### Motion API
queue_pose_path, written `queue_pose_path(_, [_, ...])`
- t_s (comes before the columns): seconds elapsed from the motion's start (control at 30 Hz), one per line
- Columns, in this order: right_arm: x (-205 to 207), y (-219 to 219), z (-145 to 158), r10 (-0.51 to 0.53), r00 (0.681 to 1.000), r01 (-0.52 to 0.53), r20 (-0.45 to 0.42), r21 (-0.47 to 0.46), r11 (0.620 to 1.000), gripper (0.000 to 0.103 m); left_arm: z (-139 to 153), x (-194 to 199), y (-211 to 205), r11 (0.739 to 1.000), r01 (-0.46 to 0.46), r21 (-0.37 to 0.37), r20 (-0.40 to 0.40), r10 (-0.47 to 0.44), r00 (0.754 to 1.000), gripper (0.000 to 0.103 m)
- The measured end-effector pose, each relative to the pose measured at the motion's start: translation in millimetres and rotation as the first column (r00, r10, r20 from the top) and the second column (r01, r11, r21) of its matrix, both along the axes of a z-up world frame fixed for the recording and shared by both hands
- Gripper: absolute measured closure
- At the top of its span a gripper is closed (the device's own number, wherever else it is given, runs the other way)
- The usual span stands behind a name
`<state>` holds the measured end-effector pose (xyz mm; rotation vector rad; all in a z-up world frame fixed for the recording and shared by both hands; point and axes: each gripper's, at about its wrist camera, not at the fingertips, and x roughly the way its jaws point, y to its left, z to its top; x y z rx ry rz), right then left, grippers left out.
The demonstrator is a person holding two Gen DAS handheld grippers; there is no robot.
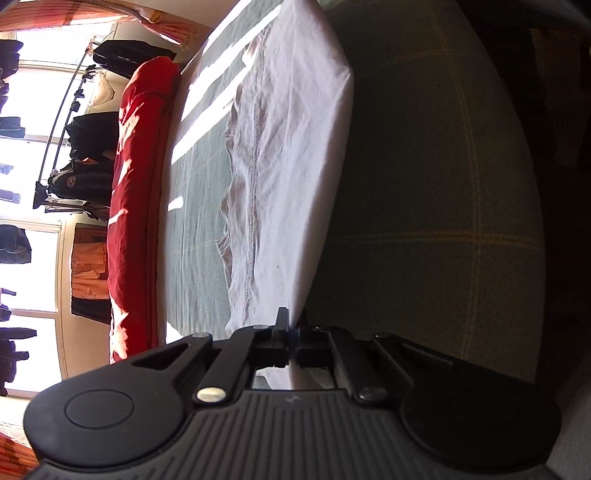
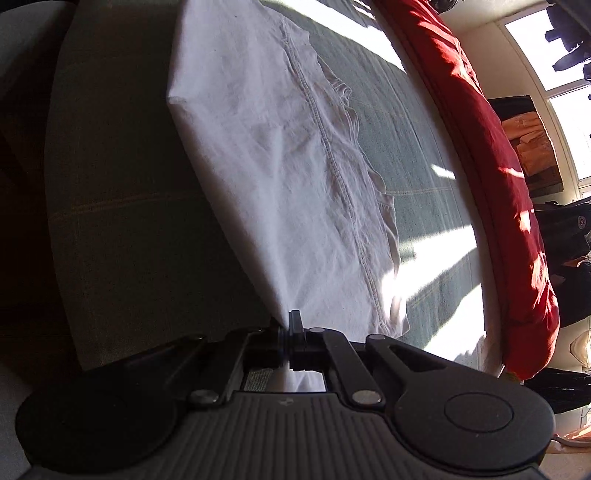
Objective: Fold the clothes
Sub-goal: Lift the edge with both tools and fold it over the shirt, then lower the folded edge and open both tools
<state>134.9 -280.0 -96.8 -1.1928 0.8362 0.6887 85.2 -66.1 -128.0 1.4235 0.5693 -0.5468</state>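
Both the left gripper (image 1: 291, 334) and the right gripper (image 2: 286, 334) pinch near corners of the white garment (image 1: 280, 155), whose long stitched seam runs straight away from them across the green bedcover (image 1: 199, 206).

Pretty bright room. Big windows (image 1: 33, 92) along the left edge of the left wrist view are blown out white, and hard sun stripes land on the grey-green checked bedspread (image 1: 199, 221). A red bolster-looking cushion (image 1: 136, 206) runs along its far edge. Dark clothes hang on a rail (image 1: 66, 110) by the glass, with an orange curtain (image 1: 74, 14) at upper left.
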Motion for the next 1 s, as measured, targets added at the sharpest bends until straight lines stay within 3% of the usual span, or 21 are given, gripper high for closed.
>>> queue_pose_path(0.3, [-48,-1,-13,-0.034,0.998,0.035,-0.045,0.018,0.999,0.1,-3,-29,-5,0.998,-0.045,-0.047,-0.055,0.043,0.998,0.102])
queue_pose_path(0.4, [-45,-5,-19,-0.077,0.992,0.08,-0.104,0.031,0.996,0.093,-4,-32,-4,0.996,-0.081,-0.048,-0.117,0.075,0.99,0.093])
queue_pose_path(0.43, [-46,-8,-20,-0.087,0.988,0.093,-0.128,0.038,0.995,0.088,-1,-35,-1,0.995,-0.088,-0.053,-0.145,0.08,0.986,0.091])
queue_pose_path(0.53, [-52,-21,-18,-0.108,0.977,0.119,-0.182,0.051,0.992,0.087,8,-44,10,0.99,-0.127,-0.054,-0.204,0.113,0.972,0.091])
queue_pose_path(0.63, [-56,-38,-7,-0.149,0.959,0.176,-0.242,0.097,0.98,0.087,28,-34,23,0.961,-0.249,-0.119,-0.282,0.208,0.937,0.091])
queue_pose_path(0.7, [-45,-41,-5,-0.198,0.932,0.262,-0.304,0.185,0.947,0.087,49,-14,28,0.903,-0.369,-0.219,-0.343,0.283,0.896,0.091])
queue_pose_path(0.8, [-26,-43,-2,-0.258,0.877,0.396,-0.405,0.306,0.866,0.085,73,23,29,0.758,-0.529,-0.381,-0.459,0.341,0.82,0.089])
queue_pose_path(0.87, [-13,-44,-1,-0.284,0.833,0.483,-0.475,0.374,0.792,0.085,75,42,26,0.663,-0.596,-0.453,-0.535,0.332,0.777,0.076])
queue_pose_path(0.97, [5,-47,2,-0.301,0.757,0.606,-0.579,0.451,0.656,0.085,59,51,13,0.58,-0.646,-0.496,-0.588,0.323,0.741,0.071])
queue_pose_path(1.0, [12,-47,3,-0.301,0.73,0.644,-0.613,0.47,0.604,0.085,51,54,10,0.559,-0.67,-0.49,-0.617,0.321,0.719,0.07])
